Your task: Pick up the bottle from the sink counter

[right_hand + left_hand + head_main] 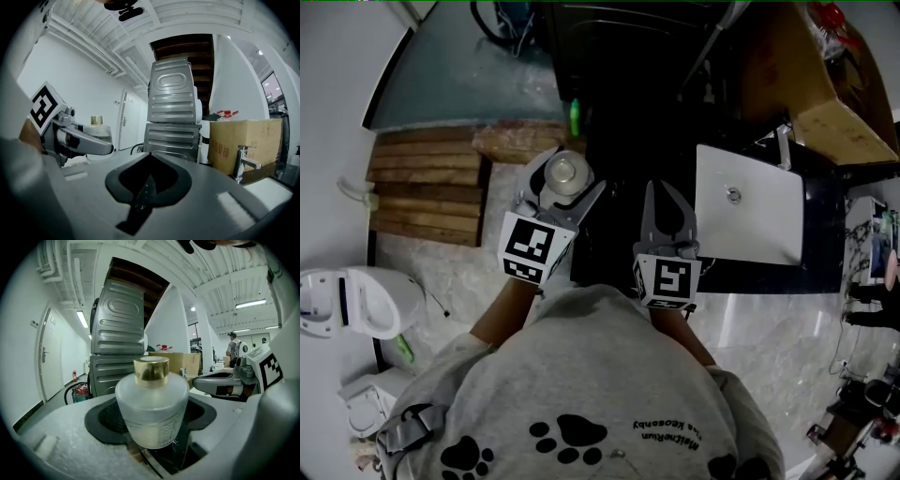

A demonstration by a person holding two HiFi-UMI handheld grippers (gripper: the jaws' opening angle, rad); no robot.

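The bottle is frosted white glass with a gold cap. It stands upright between the jaws of my left gripper, which is shut on its body and holds it in the air. In the left gripper view the bottle fills the centre, with the pads against both its sides. My right gripper hangs beside it on the right, shut with nothing in it. In the right gripper view its jaws meet at the tip, and the bottle shows at the left in the left gripper.
A white sink basin with a faucet sits in a dark counter to the right. A cardboard box stands behind it. Two stacked grey machines rise ahead. Wooden planks and a toilet lie to the left.
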